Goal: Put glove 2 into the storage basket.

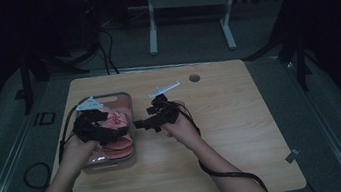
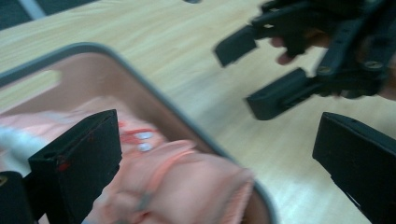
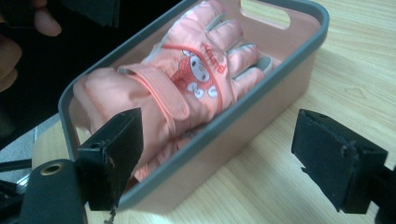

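Both jaws stand wide, with nothing between them. I see my left gripper [image 1: 93, 128] over the pink bin [image 1: 126, 102], where the pink glove [image 3: 187, 79] lies. My right gripper [image 1: 154, 119] is just beside the bin, above the light wooden table [image 1: 234, 132]. Around it the room is dark, with a grey floor [image 1: 191, 42].

Only legible text was on the pink glove [image 3: 187, 79] lying in the pink bin [image 3: 299, 70]: short red lettering printed just beside the cartoon rabbit patch [image 3: 198, 70] on the glove's back, toward the fingers. Too small and slanted to spell out reliably. Nothing readable was on the bin itself.
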